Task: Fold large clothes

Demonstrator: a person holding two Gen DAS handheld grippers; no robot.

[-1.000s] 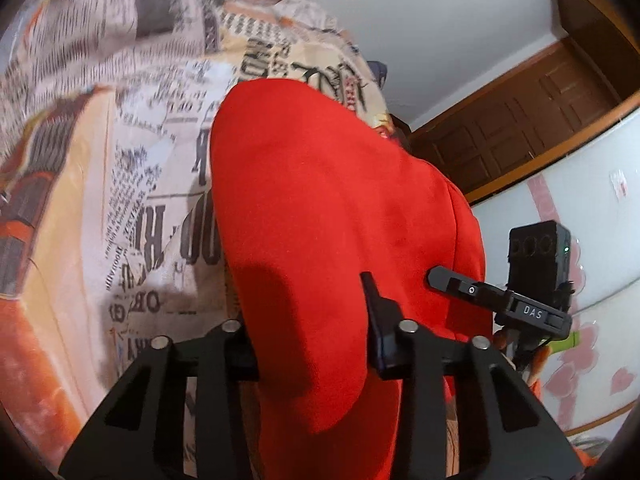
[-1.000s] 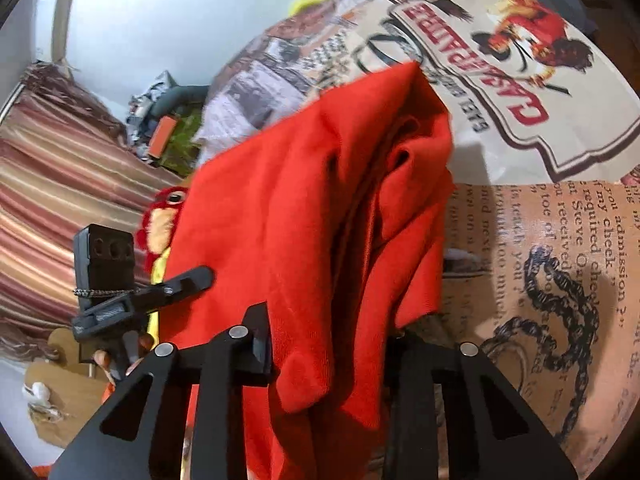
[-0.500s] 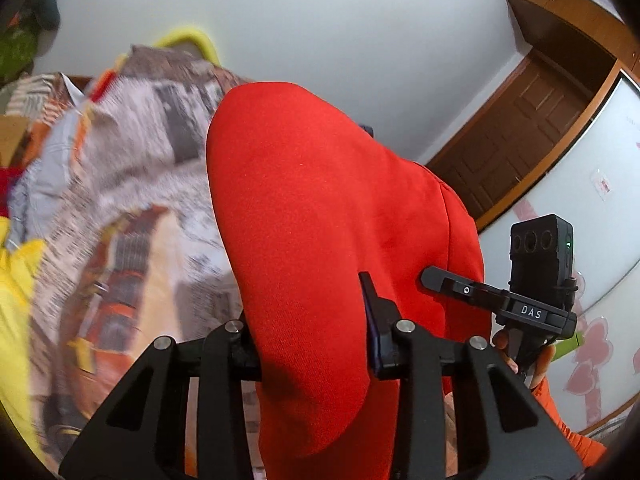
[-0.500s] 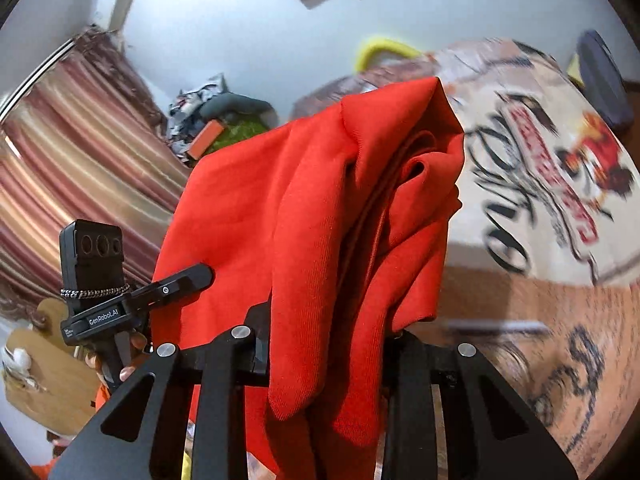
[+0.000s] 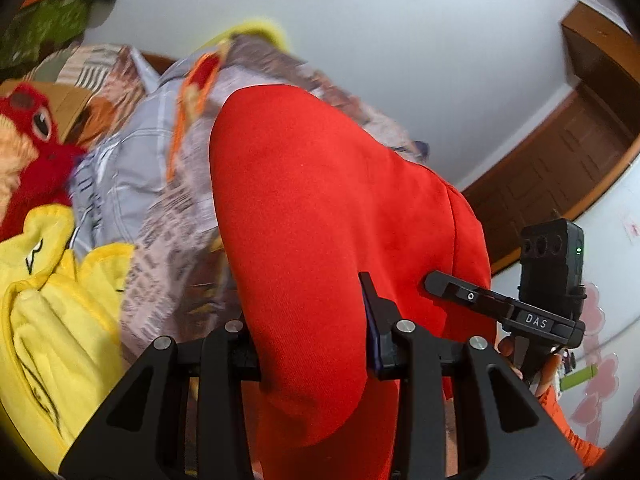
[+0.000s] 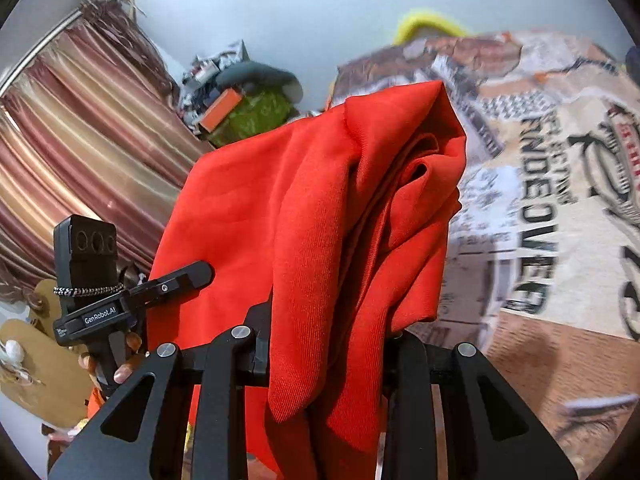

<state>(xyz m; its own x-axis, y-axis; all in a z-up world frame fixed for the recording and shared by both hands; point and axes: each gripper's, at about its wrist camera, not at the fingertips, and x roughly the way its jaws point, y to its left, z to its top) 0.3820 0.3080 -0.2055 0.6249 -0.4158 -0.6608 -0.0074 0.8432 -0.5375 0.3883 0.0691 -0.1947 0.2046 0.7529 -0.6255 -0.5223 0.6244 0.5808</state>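
A large red garment (image 5: 320, 208) hangs folded between both grippers, lifted above the bed. My left gripper (image 5: 308, 312) is shut on a smooth, thick fold of it, and the cloth drapes over the jaws and hides the left finger. In the right wrist view the garment (image 6: 340, 200) is bunched in several folds, and my right gripper (image 6: 328, 320) is shut on that bunch. Each view also shows the other tool: the right gripper (image 5: 438, 280) touches the cloth's right edge, and the left gripper (image 6: 200, 272) its left edge.
The bed's newspaper-print cover (image 6: 540, 220) lies below and beyond the garment. A yellow garment (image 5: 52, 320) and a red plush toy (image 5: 28, 152) lie at the left. A striped curtain (image 6: 80, 152), a clutter pile (image 6: 248, 108) and a wooden door (image 5: 560, 152) ring the room.
Both grippers have swung level across the bed and slightly up with the red garment. The wall, plush toy and yellow garment came into view. Both grips are unchanged.
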